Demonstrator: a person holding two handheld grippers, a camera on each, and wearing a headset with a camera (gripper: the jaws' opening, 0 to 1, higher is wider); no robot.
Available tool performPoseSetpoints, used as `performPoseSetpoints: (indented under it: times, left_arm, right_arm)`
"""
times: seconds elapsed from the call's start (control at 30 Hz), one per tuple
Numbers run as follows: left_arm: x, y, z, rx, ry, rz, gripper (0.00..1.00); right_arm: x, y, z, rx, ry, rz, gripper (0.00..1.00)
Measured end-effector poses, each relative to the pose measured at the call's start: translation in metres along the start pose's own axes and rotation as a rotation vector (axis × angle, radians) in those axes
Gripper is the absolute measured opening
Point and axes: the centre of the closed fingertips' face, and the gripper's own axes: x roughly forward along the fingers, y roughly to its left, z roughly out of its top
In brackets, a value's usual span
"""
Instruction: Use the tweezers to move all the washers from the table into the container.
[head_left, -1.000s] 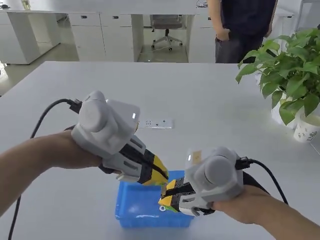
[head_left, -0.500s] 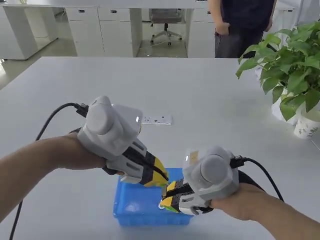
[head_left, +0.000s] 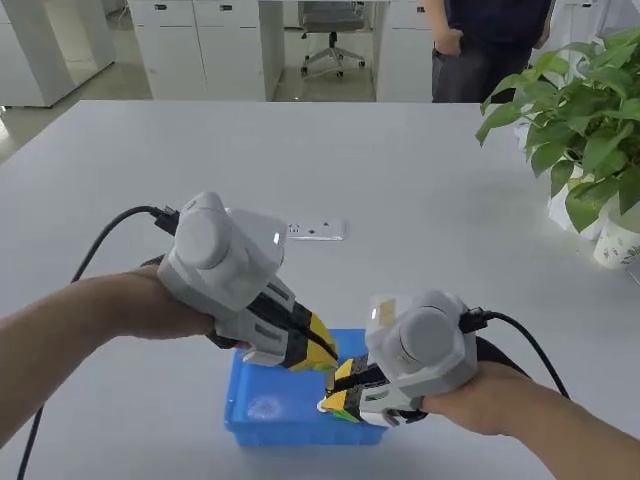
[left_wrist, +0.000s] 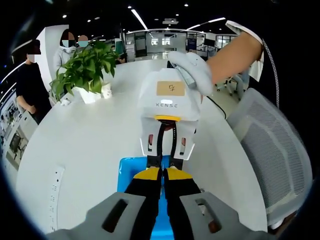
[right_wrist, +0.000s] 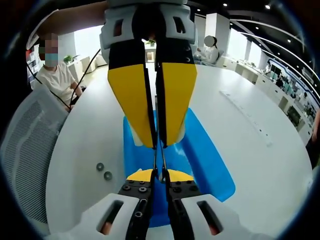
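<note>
Fingers (right_wrist: 180, 175) of the right gripper (right_wrist: 160, 175) and the left gripper (right_wrist: 157, 144) pinch narrowly on the tweezers (right_wrist: 156, 159) over the blue container (right_wrist: 210, 170), two washers (right_wrist: 100, 166) lying on the table (right_wrist: 80, 145) beside it, a grip that likely needs squaring before any reach.

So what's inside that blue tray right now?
The blue tray shows bare floor on its open side, no washer that I can make out. The left gripper and right gripper, shut on the tweezers, cover the rest.
</note>
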Motion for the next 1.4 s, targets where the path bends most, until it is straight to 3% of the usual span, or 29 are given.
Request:
performPoseSetpoints:
  times: [0.77,1.4]
  left_arm:
    - [0.009,0.003,-0.007,-0.014,-0.004,-0.016,0.05]
    - [-0.003,-0.005,0.011,0.001,-0.012,-0.012,0.05]
  right_arm:
    - [0.008,-0.003,-0.008,-0.008,0.023,0.01,0.1]
    - [-0.008,0.001,0.005,-0.018,-0.008,-0.012,0.1]
